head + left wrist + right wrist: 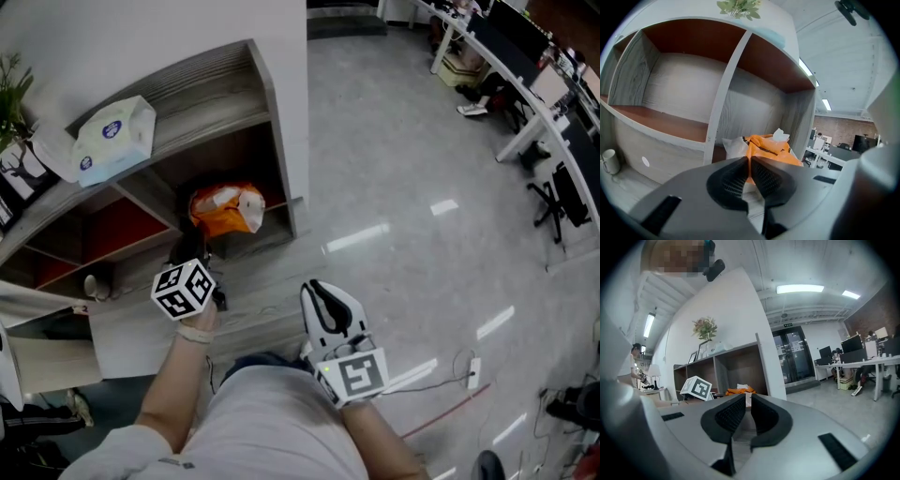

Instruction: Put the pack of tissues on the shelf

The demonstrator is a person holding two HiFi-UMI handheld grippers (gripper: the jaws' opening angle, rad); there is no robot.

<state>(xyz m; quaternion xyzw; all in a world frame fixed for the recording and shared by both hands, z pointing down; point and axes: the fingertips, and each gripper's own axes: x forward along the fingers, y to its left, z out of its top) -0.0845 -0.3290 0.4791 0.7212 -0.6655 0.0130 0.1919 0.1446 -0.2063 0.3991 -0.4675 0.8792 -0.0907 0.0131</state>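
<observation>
A white and blue pack of tissues (pixel 114 139) lies on the top board of the grey wooden shelf (pixel 211 89). In the lower right compartment sits an orange pack (pixel 225 208) (pixel 769 145) with a white tissue sticking out. My left gripper (pixel 192 281) is held just in front of that compartment, its fingertips hidden behind its marker cube. In the left gripper view its jaws (pixel 749 161) are shut with nothing between them, pointing at the orange pack. My right gripper (pixel 317 291) hangs over the floor to the right, shut and empty (pixel 748 401).
A plant (pixel 11 94) and a picture frame (pixel 19 171) stand on the shelf top at the left. A white mug (pixel 609 160) sits at the shelf's base. Office desks (pixel 525 84) line the far right. A power strip with cables (pixel 472 371) lies on the floor.
</observation>
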